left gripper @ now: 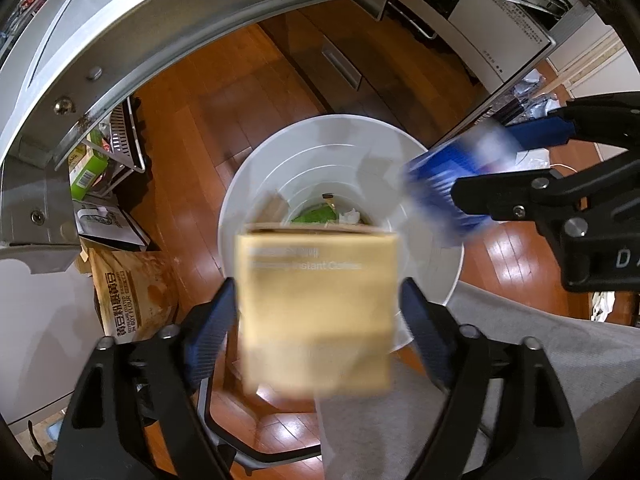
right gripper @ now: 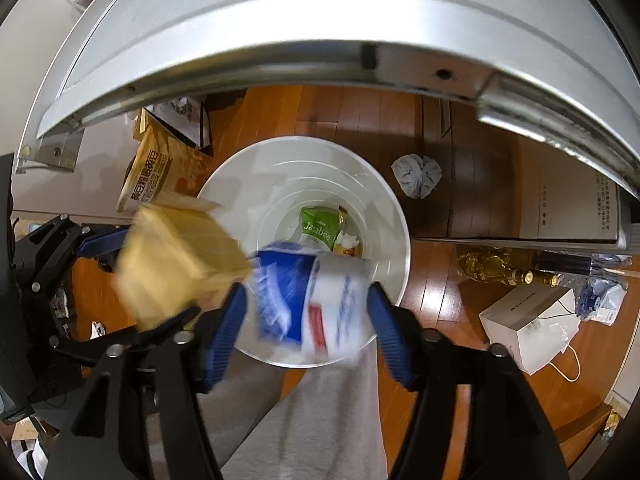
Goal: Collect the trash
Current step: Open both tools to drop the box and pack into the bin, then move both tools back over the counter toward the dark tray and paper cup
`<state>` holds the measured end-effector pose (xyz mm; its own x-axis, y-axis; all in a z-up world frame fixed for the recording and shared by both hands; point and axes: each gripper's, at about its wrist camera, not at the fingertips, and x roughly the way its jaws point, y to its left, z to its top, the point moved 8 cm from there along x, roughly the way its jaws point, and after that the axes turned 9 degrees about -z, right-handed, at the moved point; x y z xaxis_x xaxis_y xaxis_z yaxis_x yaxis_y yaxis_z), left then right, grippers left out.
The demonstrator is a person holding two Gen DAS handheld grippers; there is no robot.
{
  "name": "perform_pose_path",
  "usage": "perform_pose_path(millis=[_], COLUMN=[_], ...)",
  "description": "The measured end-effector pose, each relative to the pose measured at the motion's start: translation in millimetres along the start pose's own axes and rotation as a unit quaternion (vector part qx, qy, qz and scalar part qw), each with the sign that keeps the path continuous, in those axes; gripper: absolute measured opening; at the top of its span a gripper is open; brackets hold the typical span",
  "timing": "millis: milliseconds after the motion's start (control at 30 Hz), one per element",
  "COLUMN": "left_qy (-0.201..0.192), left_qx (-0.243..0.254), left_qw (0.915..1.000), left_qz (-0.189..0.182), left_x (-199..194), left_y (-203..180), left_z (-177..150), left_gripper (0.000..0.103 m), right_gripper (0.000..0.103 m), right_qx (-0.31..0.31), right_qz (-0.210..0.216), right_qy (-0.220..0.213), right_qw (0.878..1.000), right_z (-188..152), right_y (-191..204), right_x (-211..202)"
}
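Observation:
A white round bin (left gripper: 230, 216) (right gripper: 224, 184) stands on the wooden floor right below both grippers. Inside lie a green snack packet (right gripper: 318, 228) and other scraps. My left gripper (left gripper: 318, 296) points straight down over the bin. A tan instant-coffee box (left gripper: 316, 312) (right gripper: 180, 264) sits blurred between its blue pads, with slim gaps on both sides. My right gripper (right gripper: 307, 294) (left gripper: 488, 164) points down beside it. A blue and white packet (right gripper: 312, 300) (left gripper: 452, 172), also blurred, lies between its spread pads.
A metal counter edge (right gripper: 320, 40) arches overhead. A brown soy-flour bag (left gripper: 132, 292) leans left of the bin. Crumpled grey paper (right gripper: 416, 176), bottles (right gripper: 500, 272) and a white paper bag (right gripper: 528, 320) lie to the right. A person's grey trouser leg (right gripper: 312, 412) is near the bin.

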<state>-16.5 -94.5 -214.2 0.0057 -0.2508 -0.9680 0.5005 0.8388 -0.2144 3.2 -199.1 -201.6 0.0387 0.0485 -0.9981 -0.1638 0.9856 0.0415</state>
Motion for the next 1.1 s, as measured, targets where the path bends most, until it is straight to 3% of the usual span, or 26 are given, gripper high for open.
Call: perform_pose_path(millis=[100, 333, 533, 833, 1100], left_qy=[-0.006, -0.010, -0.034, -0.126, -0.220], left_qx=[0.000, 0.004, -0.003, 0.000, -0.035], left_qw=[1.0000, 0.9999, 0.9994, 0.9915, 0.9717], left_qz=[-0.001, 0.007, 0.004, 0.033, 0.080], left_x=[-3, -10, -36, -118, -175], left_y=[1, 0, -5, -13, 15], left_z=[0, 1, -3, 12, 54], left_gripper=[0.097, 0.097, 0.097, 0.097, 0.099], right_gripper=[0.069, 0.070, 0.081, 0.092, 0.095], right_qx=[0.002, 0.009, 0.012, 0.037, 0.075], right_qz=[0.000, 0.006, 0.029, 0.034, -0.016], right_qy=[-0.004, -0.012, -0.043, -0.139, -0.222], right_qw=[1.000, 1.000, 0.999, 0.989, 0.972], right_z=[1, -3, -5, 3, 61], right_y=[-2, -7, -10, -28, -51], right_x=[-4, -16, -47, -132, -178])
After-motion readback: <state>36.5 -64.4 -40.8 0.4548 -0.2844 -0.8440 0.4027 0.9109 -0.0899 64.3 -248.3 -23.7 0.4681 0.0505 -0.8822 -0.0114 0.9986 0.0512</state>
